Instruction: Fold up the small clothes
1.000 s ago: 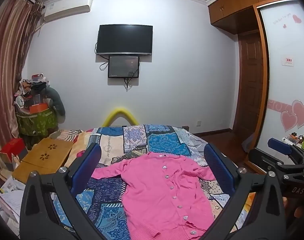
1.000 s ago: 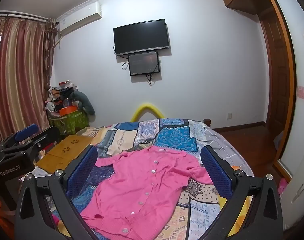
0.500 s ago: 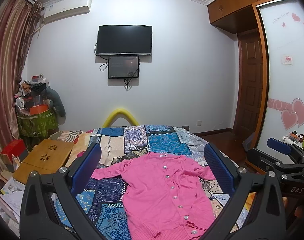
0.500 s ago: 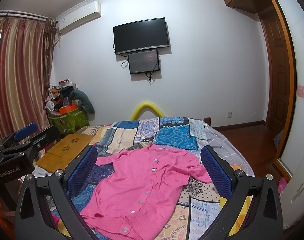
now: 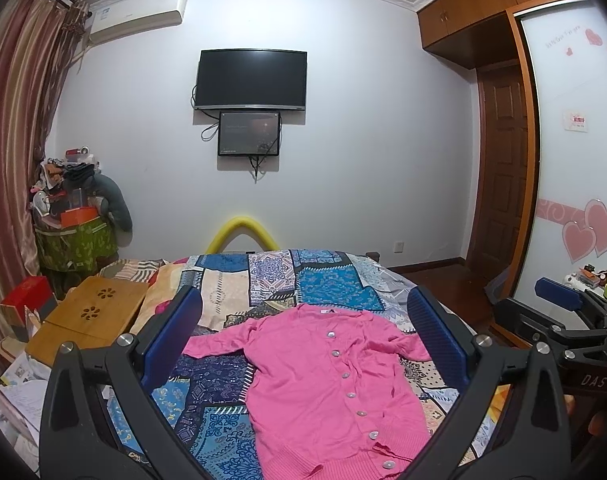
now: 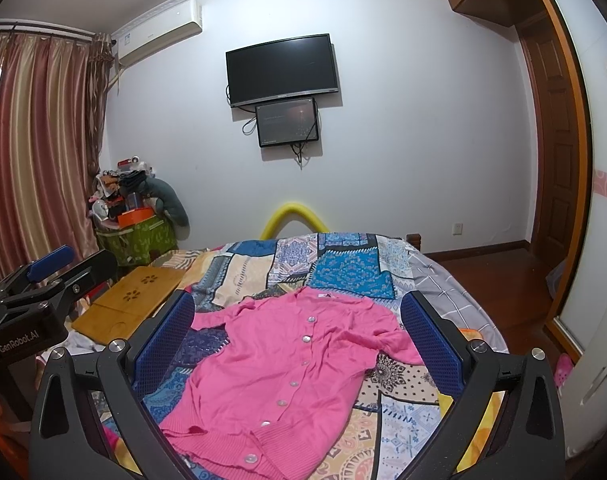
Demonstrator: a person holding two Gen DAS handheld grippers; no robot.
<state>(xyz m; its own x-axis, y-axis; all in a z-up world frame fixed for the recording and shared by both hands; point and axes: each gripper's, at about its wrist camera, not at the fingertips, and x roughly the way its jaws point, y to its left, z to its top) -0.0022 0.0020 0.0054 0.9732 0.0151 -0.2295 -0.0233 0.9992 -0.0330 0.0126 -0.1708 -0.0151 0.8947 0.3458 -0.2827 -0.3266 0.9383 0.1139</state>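
Hovering, jaws apart and empty, left claw (image 5: 303,340) and right claw (image 6: 297,338) risk bunching the loose pink cardigan (image 5: 327,388) on the patterned bedspread (image 5: 231,292).

Patchwork bedspread (image 5: 335,284) in blue, beige and navy panels, covering the bed. Yellow foam arch (image 5: 241,232) behind the far edge of the bed, against the white wall. Dark television (image 5: 250,79) mounted on the wall, smaller screen (image 5: 248,133) directly beneath, cables hanging below. Air conditioner (image 5: 137,14) high at left, beside striped curtains (image 6: 35,152). Green bin (image 5: 74,242) heaped with clutter in the left corner. Wooden lap tray (image 5: 89,320) with flower cut-outs beside the bed. Brown door (image 5: 503,176) at right; heart stickers (image 5: 591,234) on the wardrobe panel.
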